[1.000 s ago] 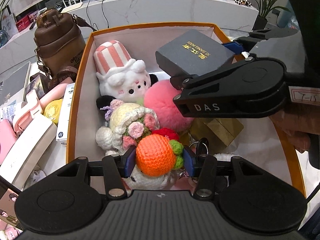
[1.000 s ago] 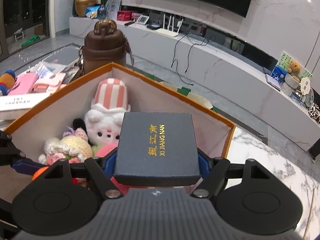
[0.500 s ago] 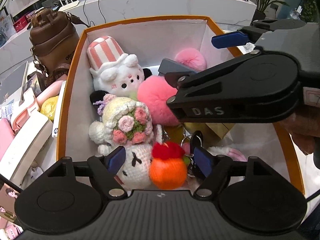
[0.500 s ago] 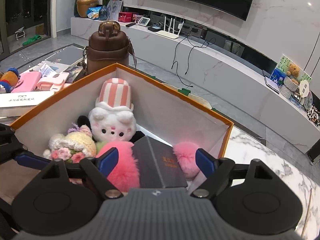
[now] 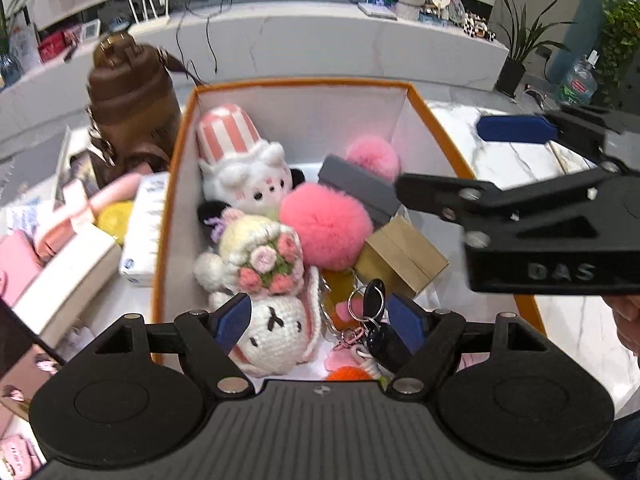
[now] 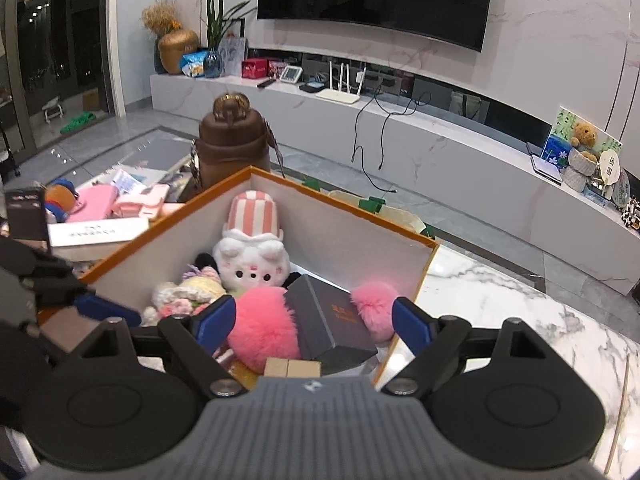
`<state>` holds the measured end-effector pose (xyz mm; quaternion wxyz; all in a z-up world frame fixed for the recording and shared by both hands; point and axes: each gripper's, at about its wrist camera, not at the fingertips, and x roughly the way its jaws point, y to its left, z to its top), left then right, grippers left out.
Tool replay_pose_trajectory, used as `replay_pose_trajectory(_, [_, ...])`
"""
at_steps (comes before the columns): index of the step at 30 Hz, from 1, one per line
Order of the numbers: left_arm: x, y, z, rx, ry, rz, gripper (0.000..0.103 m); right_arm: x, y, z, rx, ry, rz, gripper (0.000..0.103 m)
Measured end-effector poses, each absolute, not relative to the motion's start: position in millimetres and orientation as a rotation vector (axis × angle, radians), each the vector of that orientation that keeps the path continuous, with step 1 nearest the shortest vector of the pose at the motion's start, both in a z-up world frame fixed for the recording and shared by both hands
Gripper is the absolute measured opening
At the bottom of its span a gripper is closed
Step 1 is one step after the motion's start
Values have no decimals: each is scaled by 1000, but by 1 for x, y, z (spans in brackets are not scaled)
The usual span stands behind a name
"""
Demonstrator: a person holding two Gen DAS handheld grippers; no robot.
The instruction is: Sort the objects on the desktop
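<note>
- Orange-rimmed box (image 5: 434, 128), the landmark, holds the sorted toys.
- Dark grey case (image 6: 332, 316) lies inside it, between two pink pompoms.
- Orange crochet ball (image 5: 347, 373) lies at the box's near end.
- Right gripper (image 6: 310, 320), jaws just widened, empty above the box.
- Left gripper (image 5: 320, 316), jaws apart and empty, over the box's near end.

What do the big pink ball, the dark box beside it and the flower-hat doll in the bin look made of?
Big pink ball: fluffy faux fur by the look, with fuzzy edges. Dark box: probably rigid card with a matte textured wrap and gold lettering. Flower-hat doll: crocheted yarn, with visible stitches and knitted roses.
</note>
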<state>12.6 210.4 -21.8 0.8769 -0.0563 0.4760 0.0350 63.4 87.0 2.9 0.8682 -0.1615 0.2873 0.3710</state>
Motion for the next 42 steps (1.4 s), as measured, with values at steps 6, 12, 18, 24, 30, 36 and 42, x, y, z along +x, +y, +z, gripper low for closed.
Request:
replay_pose_trajectory(6, [4, 206, -11, -120, 970, 62, 89, 49, 66, 14, -281, 586, 761, 96])
replay_pose_trajectory(12, [0, 193, -5, -99, 949, 35, 90, 33, 50, 19, -238, 581, 749, 98])
replay_pose_trajectory(18, [0, 187, -4, -87, 935, 58, 90, 24, 40, 25, -228, 548, 707, 101])
replay_pose_trajectory(24, [0, 195, -8, -144, 929, 99, 90, 24, 29, 26, -229, 532, 683, 102])
replay_pose_trajectory(30, [3, 203, -7, -172, 917, 188, 90, 26, 18, 24, -242, 530, 668, 102])
replay_pose_trajectory(36, [1, 208, -4, -181, 889, 234, 90, 27, 13, 22, -245, 532, 660, 102])
replay_pose_trajectory(42, [-1, 203, 5, -96, 802, 341, 90, 27, 16, 19, -249, 536, 659, 102])
